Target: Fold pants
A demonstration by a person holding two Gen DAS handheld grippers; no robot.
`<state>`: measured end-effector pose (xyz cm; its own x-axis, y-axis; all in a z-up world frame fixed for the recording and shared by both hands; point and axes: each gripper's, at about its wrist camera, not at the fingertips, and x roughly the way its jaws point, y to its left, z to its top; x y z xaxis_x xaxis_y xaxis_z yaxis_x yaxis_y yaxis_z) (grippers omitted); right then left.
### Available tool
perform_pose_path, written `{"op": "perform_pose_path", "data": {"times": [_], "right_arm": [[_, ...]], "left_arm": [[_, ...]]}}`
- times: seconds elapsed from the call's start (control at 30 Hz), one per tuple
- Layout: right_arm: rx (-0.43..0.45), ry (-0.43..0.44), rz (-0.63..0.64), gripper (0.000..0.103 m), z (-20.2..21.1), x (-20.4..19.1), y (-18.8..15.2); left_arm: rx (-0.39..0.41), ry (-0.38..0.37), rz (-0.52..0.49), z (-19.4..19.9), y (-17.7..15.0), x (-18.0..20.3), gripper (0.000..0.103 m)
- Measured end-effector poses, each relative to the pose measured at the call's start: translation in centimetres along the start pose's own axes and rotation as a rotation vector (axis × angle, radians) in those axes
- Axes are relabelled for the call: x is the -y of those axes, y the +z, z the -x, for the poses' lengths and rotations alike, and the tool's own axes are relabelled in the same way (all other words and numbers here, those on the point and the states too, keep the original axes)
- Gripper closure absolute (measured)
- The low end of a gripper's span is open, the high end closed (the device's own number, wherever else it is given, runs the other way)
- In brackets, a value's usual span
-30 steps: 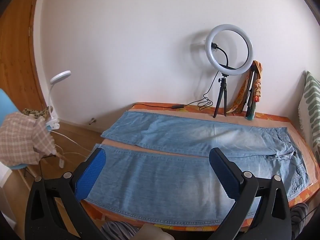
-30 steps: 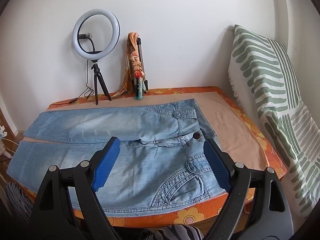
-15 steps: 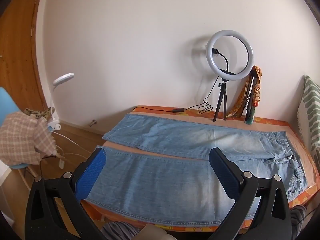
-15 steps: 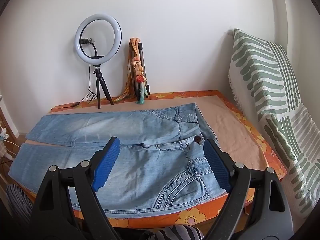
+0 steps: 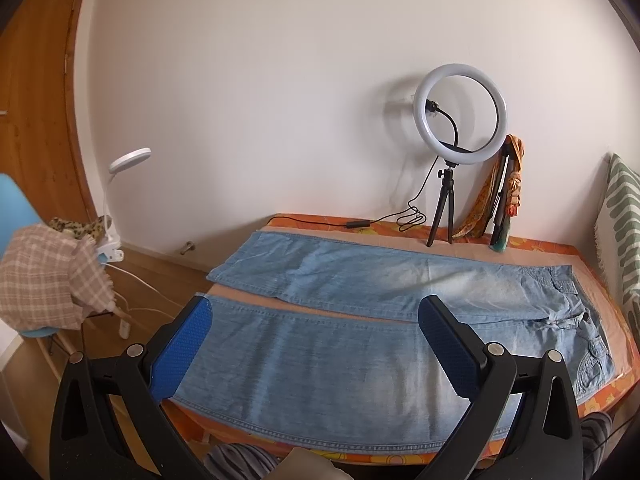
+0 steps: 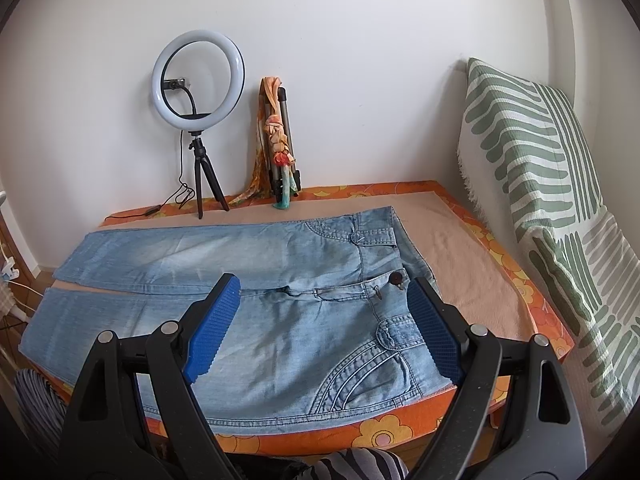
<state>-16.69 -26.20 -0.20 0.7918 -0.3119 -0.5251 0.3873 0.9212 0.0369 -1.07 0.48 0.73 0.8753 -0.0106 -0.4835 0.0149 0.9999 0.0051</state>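
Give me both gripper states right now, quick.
Left gripper: open, holding nothing, above the jeans.
Right gripper: open, holding nothing, above the jeans' waist end.

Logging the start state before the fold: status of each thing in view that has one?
jeans: unfolded, spread flat, legs apart, front up
waist button: fastened
ring light: lit, upright on its tripod
left claw: open, nothing between its pads
right claw: open, nothing between its pads
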Motion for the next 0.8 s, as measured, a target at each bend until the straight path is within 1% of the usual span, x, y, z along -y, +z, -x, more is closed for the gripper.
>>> {"op": "perform_pose_path", "data": {"times": [0.8], "right_arm": [[0.001,0.003,-0.001,0.015,0.09,-0.02,0.14]], "left_arm": [[0.003,-0.004,-0.005,0.04,0.37,-0.16,0.000]]}}
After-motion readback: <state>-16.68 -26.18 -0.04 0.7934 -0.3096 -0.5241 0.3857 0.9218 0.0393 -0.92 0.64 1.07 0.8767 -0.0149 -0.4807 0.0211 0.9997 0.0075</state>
